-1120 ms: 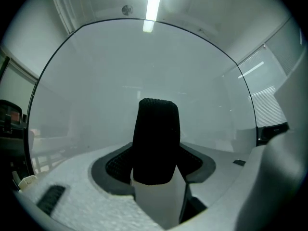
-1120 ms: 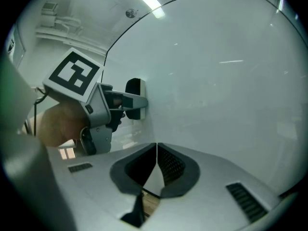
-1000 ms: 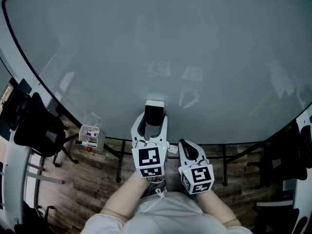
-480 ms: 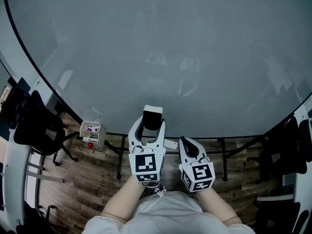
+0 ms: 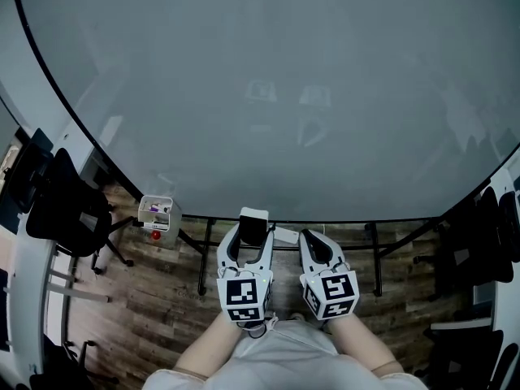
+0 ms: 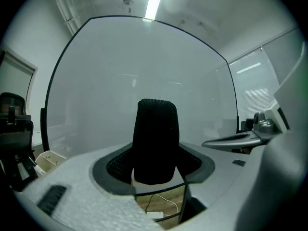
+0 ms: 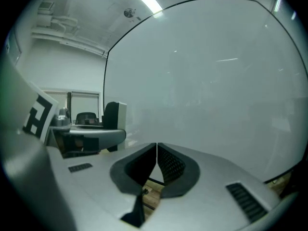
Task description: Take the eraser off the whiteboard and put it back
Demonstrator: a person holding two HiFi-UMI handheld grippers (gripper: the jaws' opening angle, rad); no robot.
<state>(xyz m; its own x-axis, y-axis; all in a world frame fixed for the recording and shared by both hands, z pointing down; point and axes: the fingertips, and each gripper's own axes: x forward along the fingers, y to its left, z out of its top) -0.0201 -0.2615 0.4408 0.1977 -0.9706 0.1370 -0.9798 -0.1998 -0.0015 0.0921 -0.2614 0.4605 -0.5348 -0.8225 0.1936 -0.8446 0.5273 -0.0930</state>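
- The left gripper (image 5: 251, 239) grasps a block-shaped whiteboard eraser with a white body and a black felt face (image 5: 253, 221). Its fingers (image 6: 117, 163) stand wide apart, one pressed on each side of the block.
- In the left gripper view the eraser stands upright between the dark ribbed pads. Its lower part sits down in the gap and its rounded black top rises well above the fingertips. A strip of the white body shows under the felt.
- Behind the eraser is the large pale grey whiteboard with a thin black frame (image 5: 268, 96). In the head view the eraser overlaps the board's lower edge, about midway along it. No view shows whether it touches the board.
- The right gripper (image 5: 314, 244) is just beside the left one, on the person's right. Its fingers (image 7: 169, 166) are clenched together with nothing between them. They point at the board, level with the left gripper.
- Below the board is a brown wood-plank floor (image 5: 162, 307), crossed by the black legs of the board's stand (image 5: 203, 258).
- A small white box holding markers (image 5: 154, 212) hangs near the board's lower left edge. A black office chair (image 5: 61, 210) stands further left.
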